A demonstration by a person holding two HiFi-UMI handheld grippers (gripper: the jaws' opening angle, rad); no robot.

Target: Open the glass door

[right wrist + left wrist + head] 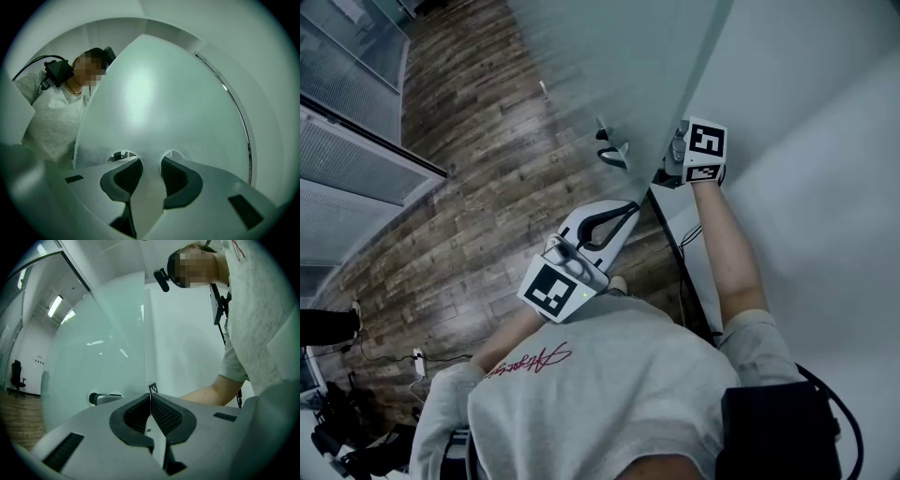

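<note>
The frosted glass door point(609, 66) runs away from me, seen edge-on from above. My right gripper point(668, 167) is on the door's right face at handle height. In the right gripper view its jaws point(151, 164) stand a little apart with a pale bar, seemingly the door handle point(149, 197), filling the gap between the pads, and the glass point(159, 103) is close behind. A matching metal lever point(614, 153) sticks out of the left face point(105, 398). My left gripper point(633, 206) hangs near my chest, pointing at the door's edge, pads together point(150, 397) and holding nothing.
A white wall point(825, 141) closes off the right side. Wooden floor point(469, 187) lies left of the door, with glass partitions point(347, 169) beyond it. A dark floor strip point(680, 262) runs under the door line. An office chair point(18, 376) stands far off.
</note>
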